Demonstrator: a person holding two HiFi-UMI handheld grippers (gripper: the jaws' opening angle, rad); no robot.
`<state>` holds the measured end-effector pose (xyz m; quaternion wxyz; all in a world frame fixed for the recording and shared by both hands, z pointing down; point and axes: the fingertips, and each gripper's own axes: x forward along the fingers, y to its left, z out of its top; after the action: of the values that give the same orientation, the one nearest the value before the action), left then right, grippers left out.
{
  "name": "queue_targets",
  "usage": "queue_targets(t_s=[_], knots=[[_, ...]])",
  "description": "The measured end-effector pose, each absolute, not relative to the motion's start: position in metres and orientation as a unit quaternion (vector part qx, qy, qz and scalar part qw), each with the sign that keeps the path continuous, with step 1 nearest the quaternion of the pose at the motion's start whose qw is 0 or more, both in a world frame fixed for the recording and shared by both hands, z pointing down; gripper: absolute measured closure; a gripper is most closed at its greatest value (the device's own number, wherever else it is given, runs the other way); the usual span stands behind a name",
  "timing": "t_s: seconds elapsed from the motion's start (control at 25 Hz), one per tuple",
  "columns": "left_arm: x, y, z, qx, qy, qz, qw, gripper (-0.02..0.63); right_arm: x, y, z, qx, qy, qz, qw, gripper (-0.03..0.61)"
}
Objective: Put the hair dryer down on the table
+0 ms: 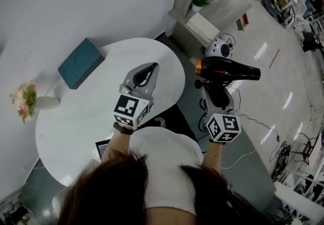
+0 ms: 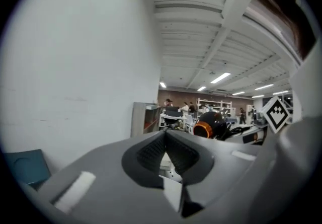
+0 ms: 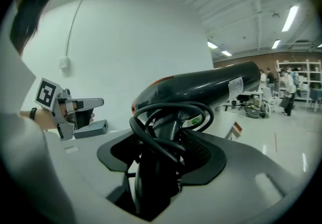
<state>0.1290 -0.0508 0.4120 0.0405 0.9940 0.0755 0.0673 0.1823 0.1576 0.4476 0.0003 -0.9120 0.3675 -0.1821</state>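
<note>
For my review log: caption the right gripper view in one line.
Right gripper shut on the handle of a black plastic hair dryer, black cord looped at the handle.

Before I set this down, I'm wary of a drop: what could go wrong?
The hair dryer, gripped by its handle in the right gripper, hangs past the white table's edge, over the floor; a slip would likely drop it there. Its cord loops around the handle between the jaws and might snag on release.
</note>
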Motion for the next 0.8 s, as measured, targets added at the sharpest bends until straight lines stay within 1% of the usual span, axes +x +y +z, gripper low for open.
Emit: queue_targets(t_s=[0.16,0.36,0.56,0.8], knots=[[0.131,-0.099,0.405,0.997,-0.032,0.058,0.049,0.555,0.225,0.090,0.441,-0.865,0.468,-0.180,-0.025,0.333],[0.105,-0.145,0.398,0.981,-0.178,0.054,0.052,0.555,0.251,0.005,0.434,-0.784,0.594,-0.173,-0.047,0.333],[0.065,-0.164,0.398,0.955,-0.287,0.056,0.051,0.555,0.240,-0.054,0.438,-0.710,0.682,-0.165,-0.059,0.333],[0.020,-0.165,0.398,0.919,-0.388,0.058,0.047,0.555,0.213,-0.095,0.436,-0.635,0.755,-0.150,-0.064,0.333]])
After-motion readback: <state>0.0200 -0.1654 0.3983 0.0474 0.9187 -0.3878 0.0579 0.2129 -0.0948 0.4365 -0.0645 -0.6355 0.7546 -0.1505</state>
